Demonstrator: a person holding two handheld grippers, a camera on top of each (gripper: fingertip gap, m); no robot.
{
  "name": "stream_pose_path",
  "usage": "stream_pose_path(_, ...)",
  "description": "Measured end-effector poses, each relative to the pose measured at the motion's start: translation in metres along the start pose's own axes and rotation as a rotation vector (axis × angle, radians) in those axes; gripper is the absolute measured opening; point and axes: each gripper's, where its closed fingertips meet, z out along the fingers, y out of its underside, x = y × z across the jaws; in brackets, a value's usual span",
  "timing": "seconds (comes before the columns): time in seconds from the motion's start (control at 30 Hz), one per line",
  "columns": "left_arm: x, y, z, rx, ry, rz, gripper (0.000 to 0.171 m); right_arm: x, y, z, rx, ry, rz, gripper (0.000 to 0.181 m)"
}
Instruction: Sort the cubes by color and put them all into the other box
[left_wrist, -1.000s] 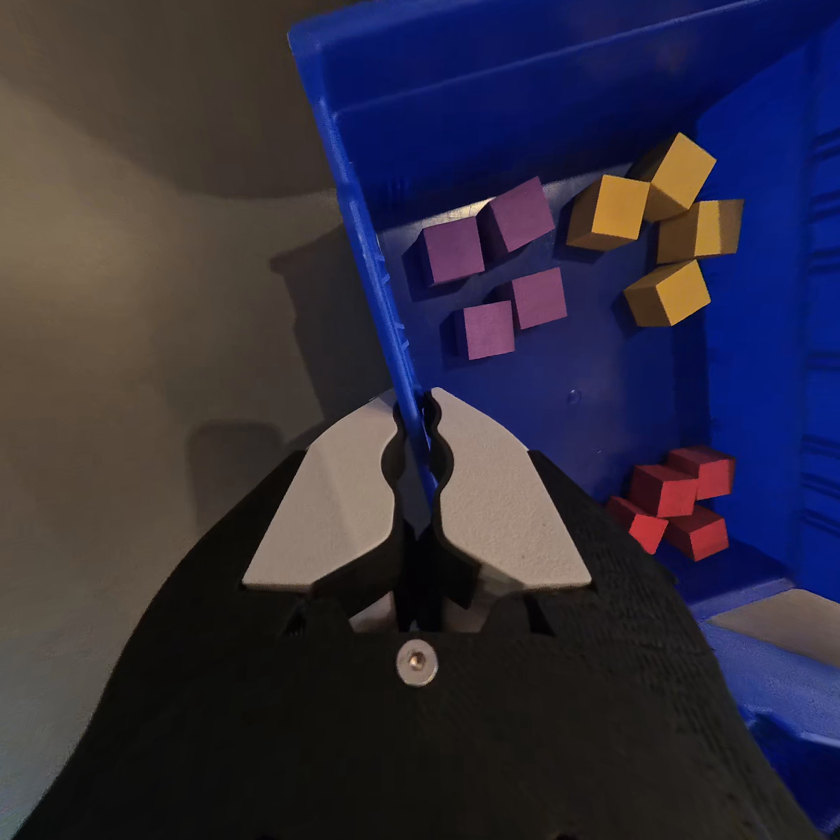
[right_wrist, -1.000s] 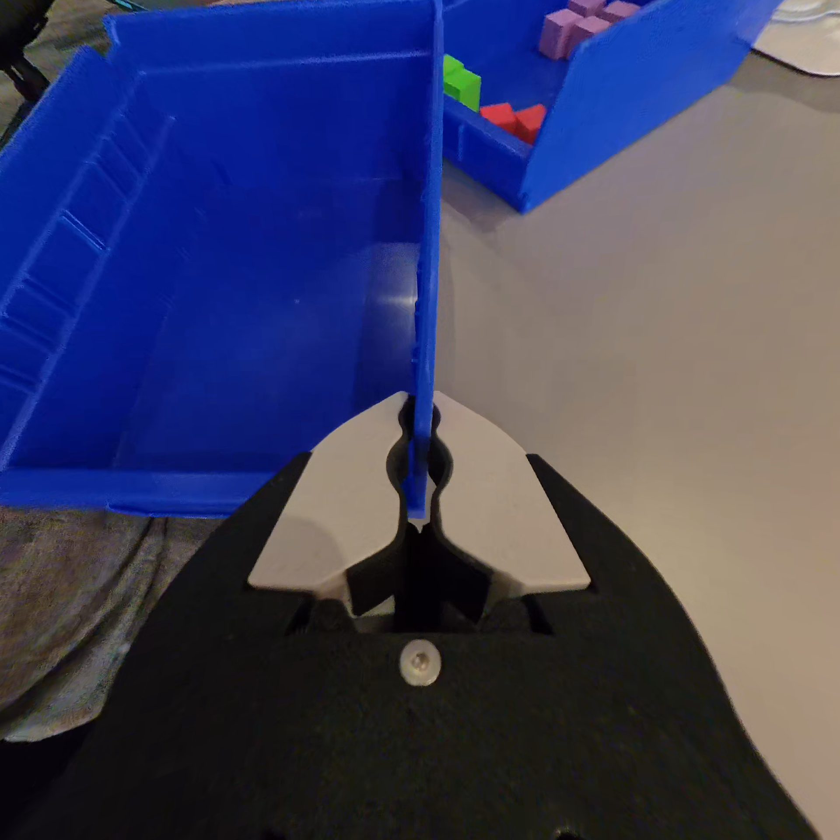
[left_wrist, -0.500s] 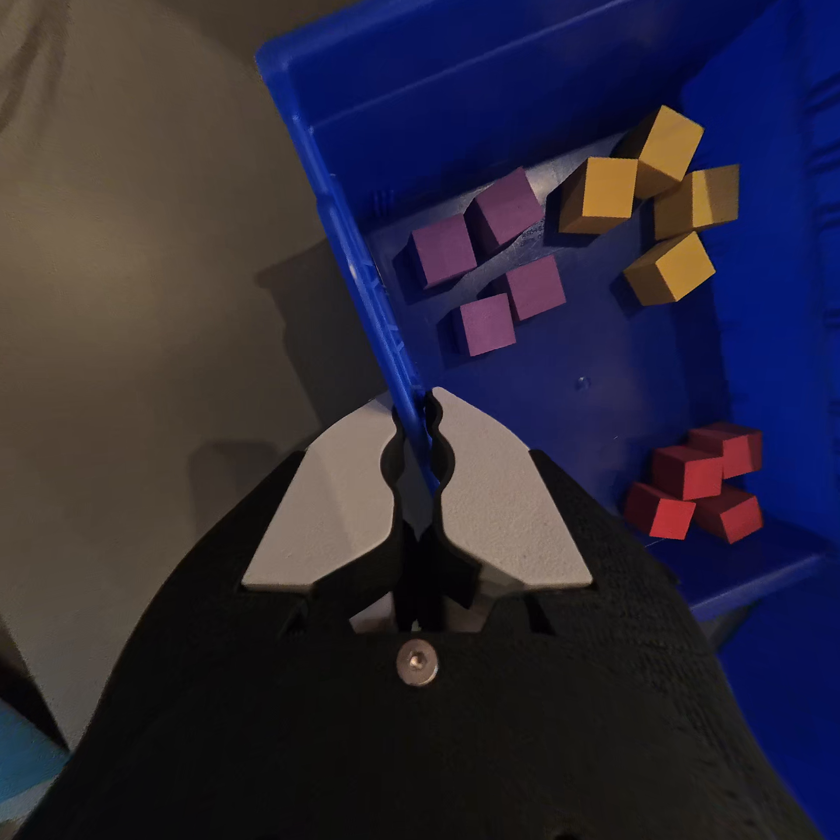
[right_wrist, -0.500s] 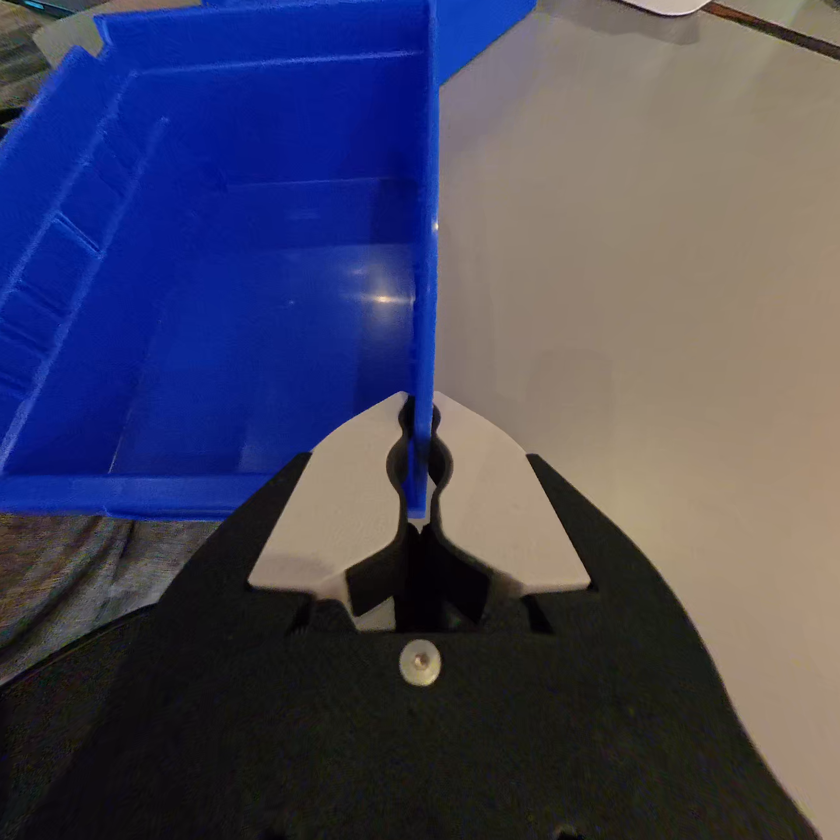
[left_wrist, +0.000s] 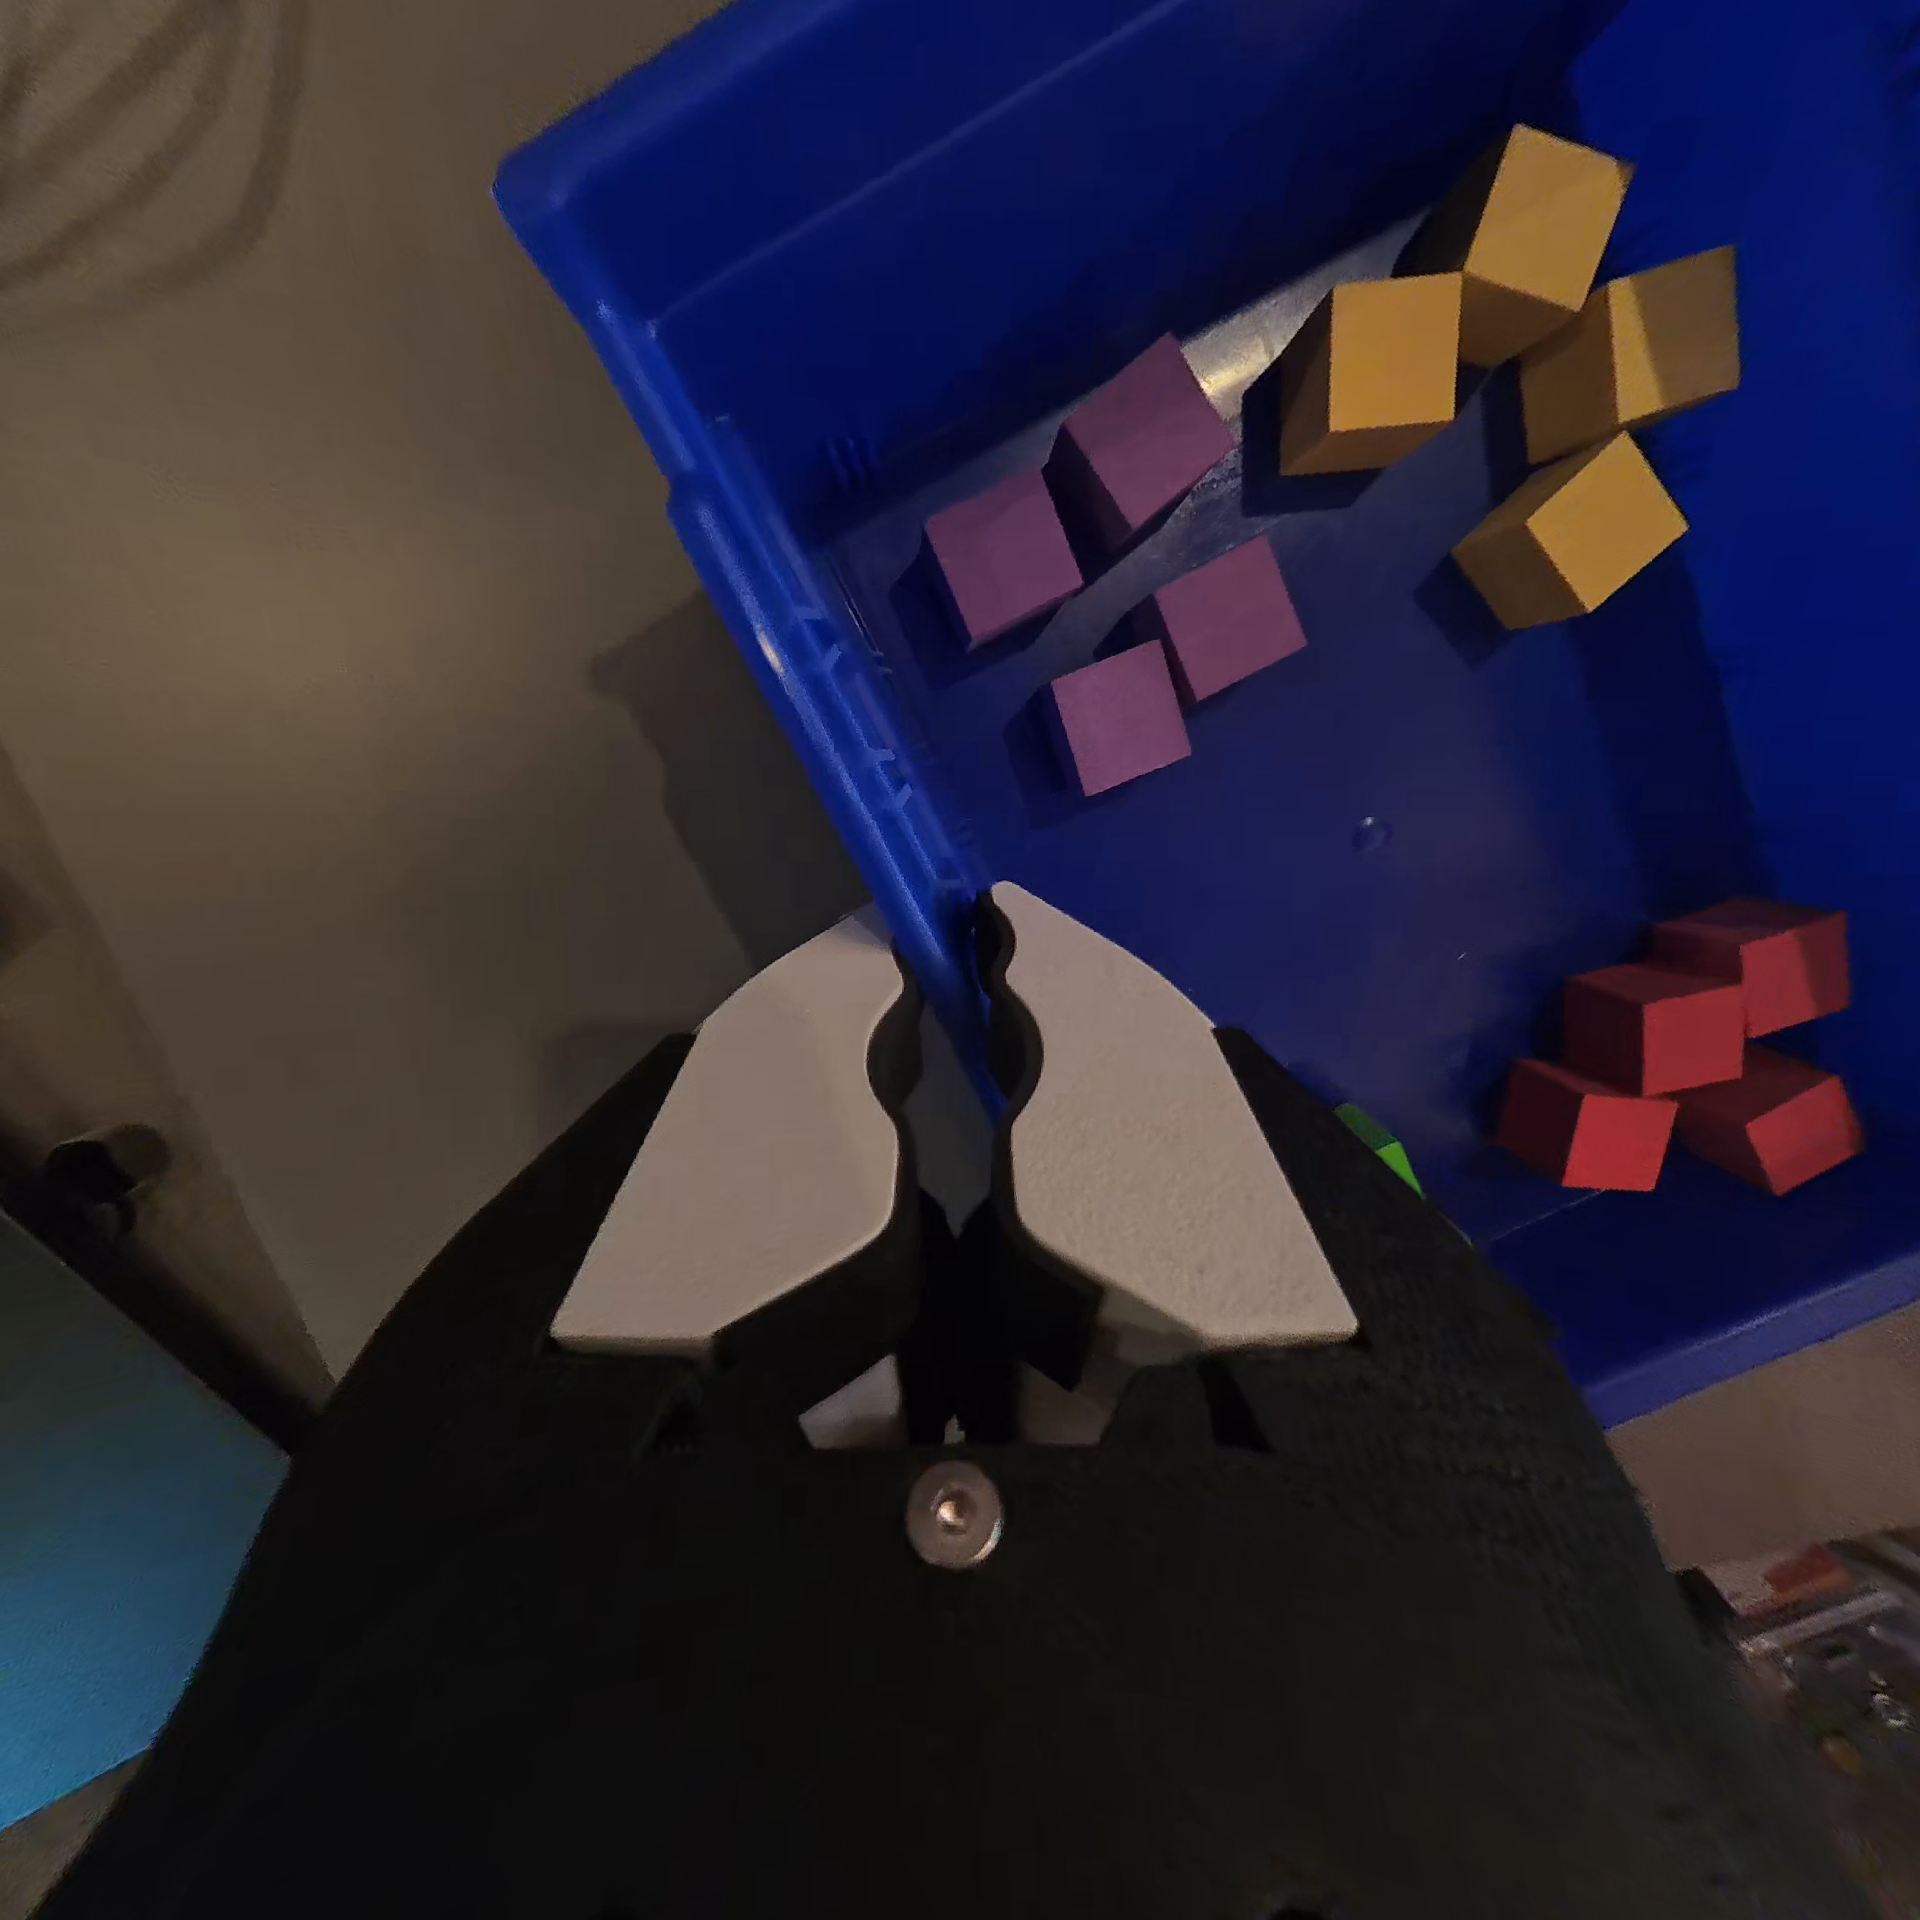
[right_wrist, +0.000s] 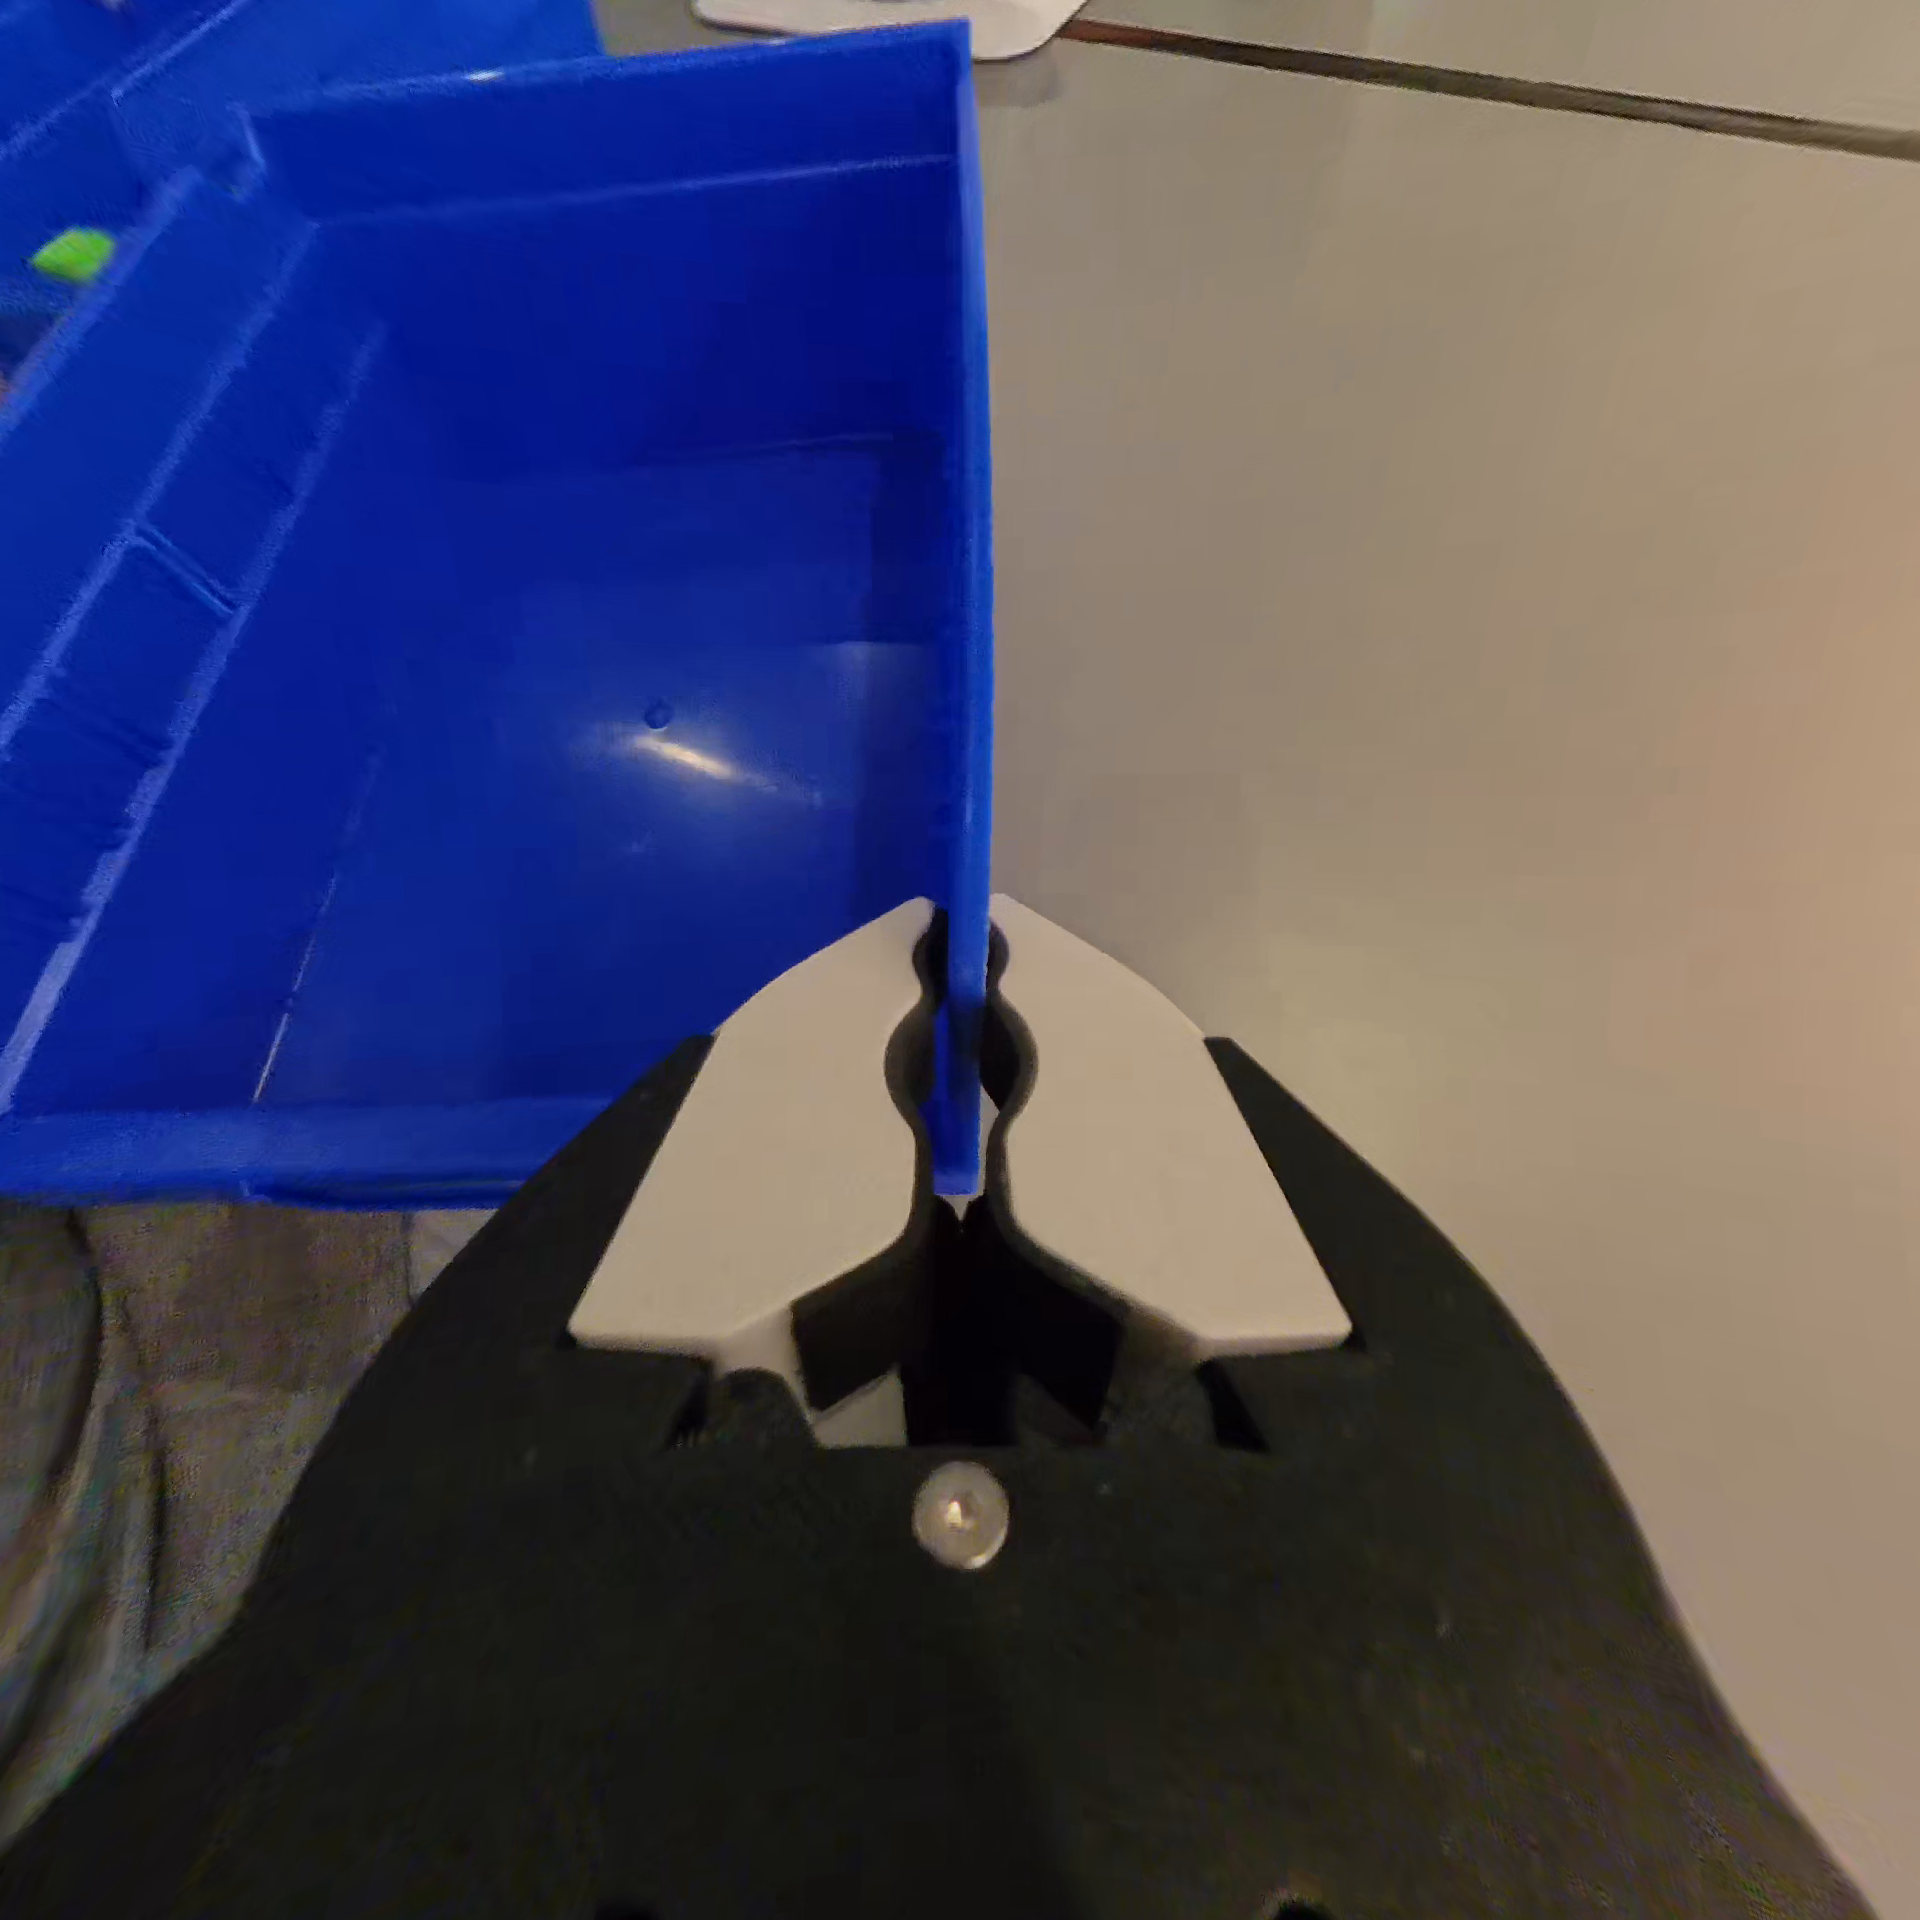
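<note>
- Two grippers, two grips: the left gripper (left_wrist: 951, 920) has its pale jaws pressed together on the thin side wall of a blue plastic bin holding coloured cubes (left_wrist: 831, 665), biting the rim near the bin's near corner
- Just past that left-hand grip, inside the same bin, four purple foam-like cubes (left_wrist: 1226, 623) lie loosely together on the floor close to the pinched wall
- Farther in, four yellow cubes (left_wrist: 1382, 364) are bunched towards the far corner, some leaning on each other
- Near the low front lip, a small heap of red cubes (left_wrist: 1652, 1023) sits stacked, and one green cube (left_wrist: 1377, 1143) peeks out right beside the gripper's right finger
- Outside the bin it's the pale tabletop (left_wrist: 364, 623), with a teal-blue surface (left_wrist: 104, 1507) at the lower left edge, too blurred to name
- Over to the right gripper (right_wrist: 961, 914): jaws closed on the upright side wall of an empty blue plastic bin (right_wrist: 961, 520), the wall's end edge sitting deep between the fingers
- Nothing lies in that bin; a glint shows on its bare floor
- At its left, another blue bin wall, and a bright green block (right_wrist: 73, 255) beyond it
- To the right, open grey table (right_wrist: 1455, 727); below the bin's front edge, grey fabric (right_wrist: 208, 1403); a flat white object (right_wrist: 883, 16) pokes in at the top
</note>
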Motion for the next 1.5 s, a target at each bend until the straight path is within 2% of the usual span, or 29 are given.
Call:
stream_pose_path(0.33, -0.003, -0.003, 0.001, 0.027, 0.024, 0.172, 0.01, 0.0, -0.017, 0.027, 0.097, 0.302, 0.25, 0.002)
stream_pose_path(0.6, 0.007, -0.002, 0.0, 0.095, 0.072, 0.226, 0.01, -0.004, -0.033, 0.052, 0.141, 0.439, 0.346, 0.003)
stream_pose_path(0.8, 0.009, -0.003, 0.0, 0.116, 0.078, 0.155, 0.008, -0.01, -0.051, 0.081, 0.132, 0.493, 0.311, 0.003)
stream_pose_path(1.07, -0.02, -0.029, 0.008, 0.167, 0.03, 0.098, 0.007, -0.018, -0.07, 0.113, 0.132, 0.504, 0.273, 0.004)
stream_pose_path(1.23, -0.043, -0.031, 0.008, 0.193, 0.001, 0.004, 0.007, -0.016, -0.07, 0.112, 0.133, 0.515, 0.254, 0.004)
stream_pose_path(1.5, -0.047, -0.034, 0.008, 0.219, -0.036, -0.088, 0.006, 0.01, -0.063, 0.097, 0.131, 0.525, 0.271, 0.003)
